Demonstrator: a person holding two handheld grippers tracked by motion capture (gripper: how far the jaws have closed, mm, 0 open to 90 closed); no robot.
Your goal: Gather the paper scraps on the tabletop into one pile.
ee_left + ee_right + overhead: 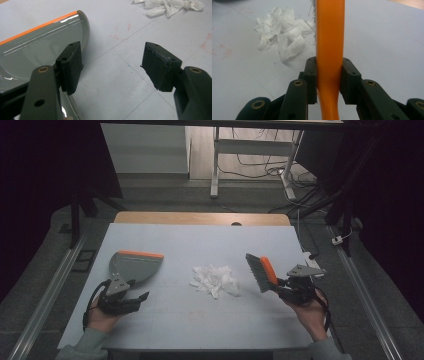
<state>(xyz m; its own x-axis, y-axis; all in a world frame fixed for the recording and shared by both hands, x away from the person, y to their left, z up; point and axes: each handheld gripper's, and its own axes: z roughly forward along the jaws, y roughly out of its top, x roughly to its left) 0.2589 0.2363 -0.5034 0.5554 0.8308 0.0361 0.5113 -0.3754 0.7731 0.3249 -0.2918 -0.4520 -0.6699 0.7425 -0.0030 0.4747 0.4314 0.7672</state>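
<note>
Sweeping set-up, brush taken up, dustpan not yet gripped. Right gripper (280,283) clamps the orange handle of the brush (261,272), jaws closed tight on either side of it as the right gripper view shows (329,75); the bristles point toward the tabletop's left edge and the brush head is held above the surface, near the right edge; whether the bristle tips touch cannot be told. Left gripper (137,299) is wide open and holds nothing; in the left gripper view (113,66) one pad stands over the near rim of the dustpan (37,50), the other over bare tabletop. The dustpan (132,265) lies flat near the left edge, its orange lip turned toward the far edge. The paper scraps (216,280) sit in a loose white heap at the middle of the tabletop (200,320), between pan and brush, apart from both; also seen ahead of the brush (283,35). Judged step: preparing to sweep; the next move probably calls for the left gripper to close on the pan, turn its lip toward the heap, and steady it while the brush pushes the scraps leftward.
</note>
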